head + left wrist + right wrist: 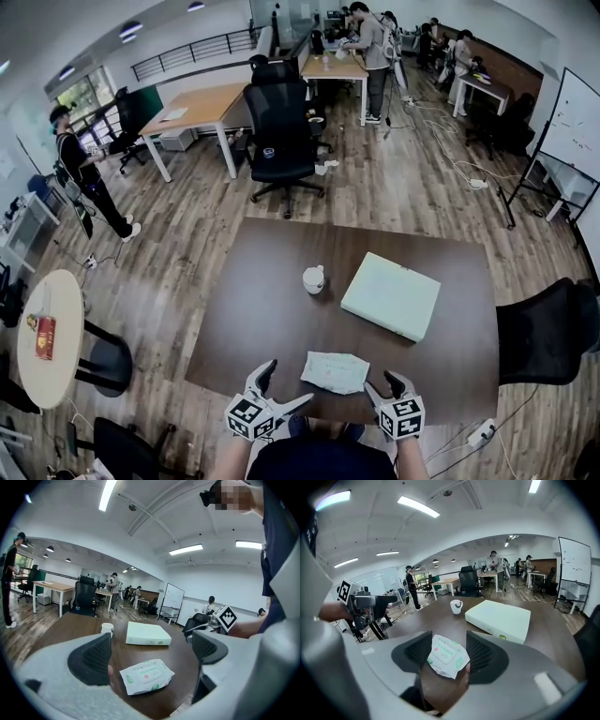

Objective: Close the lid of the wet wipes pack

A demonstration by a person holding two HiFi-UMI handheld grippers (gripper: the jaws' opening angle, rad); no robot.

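The wet wipes pack [335,371] is white with green print and lies flat near the front edge of the brown table [262,300]. Its lid flap looks flat on top in the left gripper view [146,676]. My left gripper [287,384] is just left of the pack, jaws wide open and empty [152,653]. My right gripper [391,382] is just right of the pack. Its jaws stand close together with a narrow gap [449,652], and the pack [446,655] shows through that gap, lying on the table beyond the pads, which do not press on it.
A pale green flat box [391,295] and a white cup [314,278] stand farther back on the table. A black office chair [281,141] is behind the table, another [548,333] at its right. A round table [52,337] stands at the left. People stand at the back.
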